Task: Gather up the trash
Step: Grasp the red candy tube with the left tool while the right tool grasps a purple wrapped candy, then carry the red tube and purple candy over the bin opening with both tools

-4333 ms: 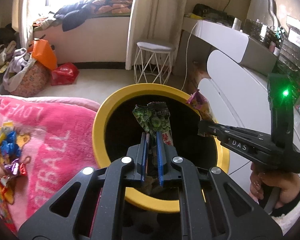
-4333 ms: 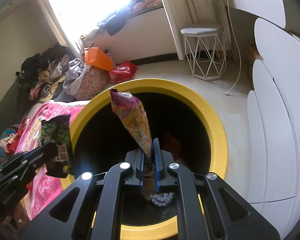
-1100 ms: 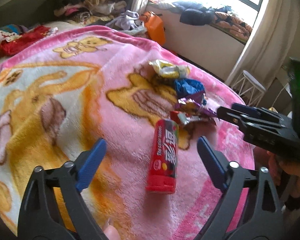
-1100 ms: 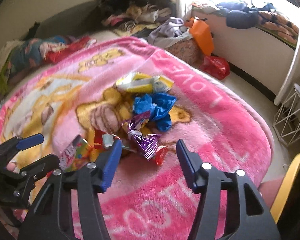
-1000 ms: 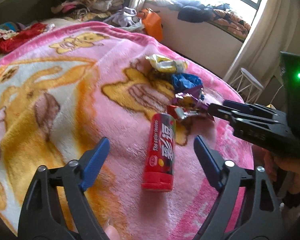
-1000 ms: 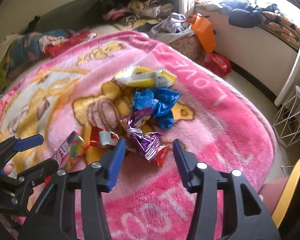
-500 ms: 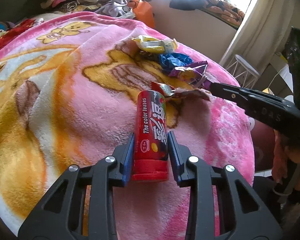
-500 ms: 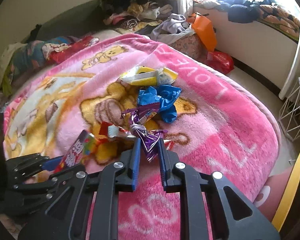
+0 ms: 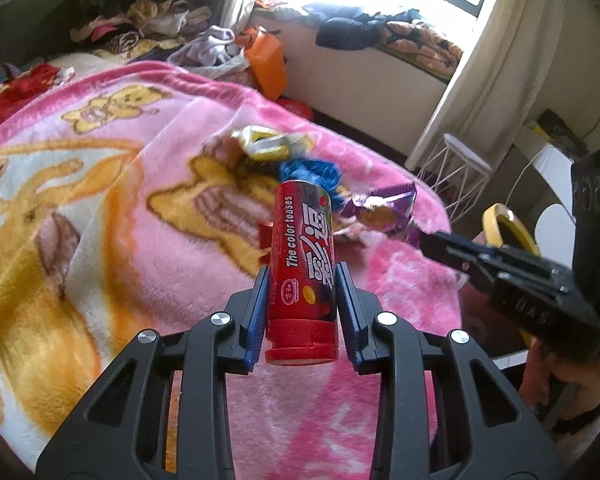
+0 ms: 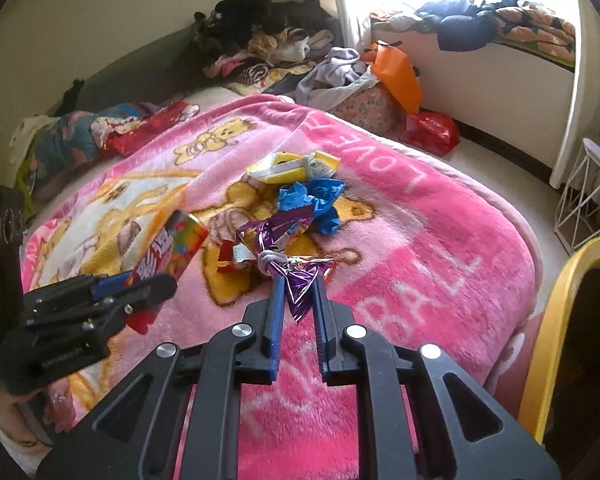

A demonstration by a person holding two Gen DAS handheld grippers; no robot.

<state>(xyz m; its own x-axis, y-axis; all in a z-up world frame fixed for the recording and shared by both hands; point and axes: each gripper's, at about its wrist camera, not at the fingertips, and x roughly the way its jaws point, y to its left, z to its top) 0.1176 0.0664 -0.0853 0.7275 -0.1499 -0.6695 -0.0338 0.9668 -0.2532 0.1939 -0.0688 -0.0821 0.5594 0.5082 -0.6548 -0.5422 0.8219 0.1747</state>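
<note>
A red candy tube (image 9: 304, 240) sticks up between the blue pads of my left gripper (image 9: 302, 270), which is shut on its lower end and holds it off the pink blanket (image 9: 160, 240). In the right wrist view the same tube (image 10: 168, 248) shows at the left. My right gripper (image 10: 298, 282) is closing its jaws on the tail of a crumpled purple wrapper (image 10: 276, 236), whose end is pinched between the pads. A yellow wrapper (image 10: 292, 168), a blue wrapper (image 10: 316, 200) and a small red scrap (image 10: 230, 256) lie on the blanket behind it.
A yellow-rimmed bin (image 10: 556, 312) stands past the bed's right edge. A white wire stool (image 9: 456, 168) stands by the curtain. An orange bag (image 10: 396, 68), a red bag (image 10: 432, 132) and piled clothes (image 10: 260, 48) lie on the floor beyond the bed.
Both grippers went from wide open to closed, the left on the red tube, the right on the purple wrapper. Both have since risen a little, lifting their items off the blanket.
</note>
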